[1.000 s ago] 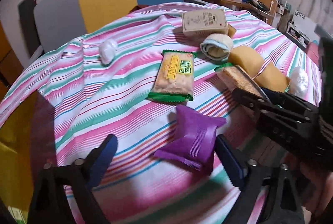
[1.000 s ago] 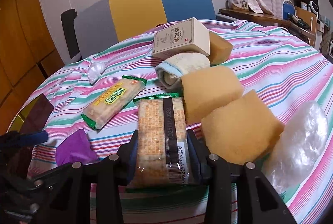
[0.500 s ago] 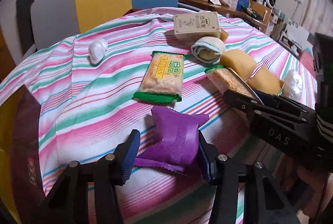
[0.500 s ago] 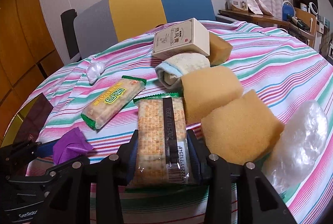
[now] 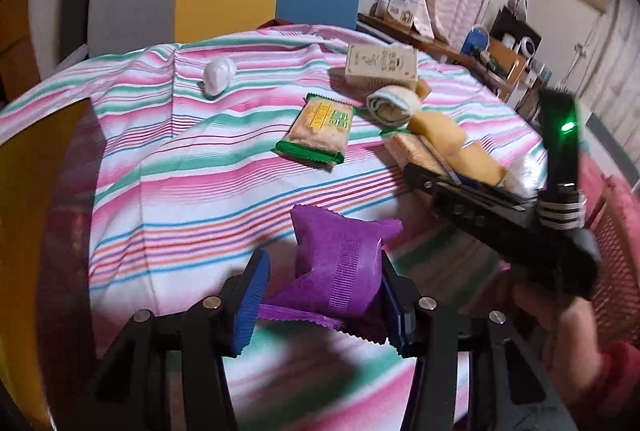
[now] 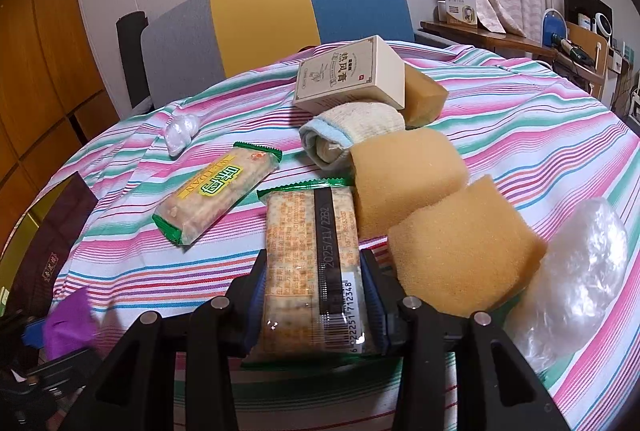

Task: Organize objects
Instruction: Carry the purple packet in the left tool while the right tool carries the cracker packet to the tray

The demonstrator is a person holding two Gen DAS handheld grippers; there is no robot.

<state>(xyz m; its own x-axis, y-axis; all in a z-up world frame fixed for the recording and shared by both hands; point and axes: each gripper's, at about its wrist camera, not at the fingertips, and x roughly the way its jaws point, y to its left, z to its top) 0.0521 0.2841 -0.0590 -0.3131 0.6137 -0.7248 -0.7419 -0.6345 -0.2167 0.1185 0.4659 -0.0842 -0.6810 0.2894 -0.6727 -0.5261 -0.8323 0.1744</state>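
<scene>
Both grippers are loaded, so this looks like the grasp-and-lift step of the tidy-up. The left gripper (image 5: 320,295) has its jaws clamped on the purple packet (image 5: 340,263) near the front edge of the table (image 5: 168,167); the packet is crumpled between the blue pads and seems just clear of the striped cloth, though blur makes that hard to confirm. The right gripper (image 6: 314,305) is closed on the cracker pack (image 6: 312,263), seam side up, near the front edge and touching the nearer yellow sponge (image 6: 460,243). A second cracker pack (image 6: 216,195), face up, lies mid-table, left of the held one. Toward the far edge sit a cardboard box (image 6: 348,75), a rolled cloth (image 6: 352,131) and another sponge (image 6: 408,175) in a loose cluster, with a clear plastic wad (image 6: 576,271) by the right edge and a small white wad (image 6: 180,129) toward the far left. No bin or tray is visible, so the target spot is a guess: probably the snacks get grouped together. The next move calls for carrying each packet clear of its neighbours without dragging the cloth, then setting it down beside its like.
</scene>
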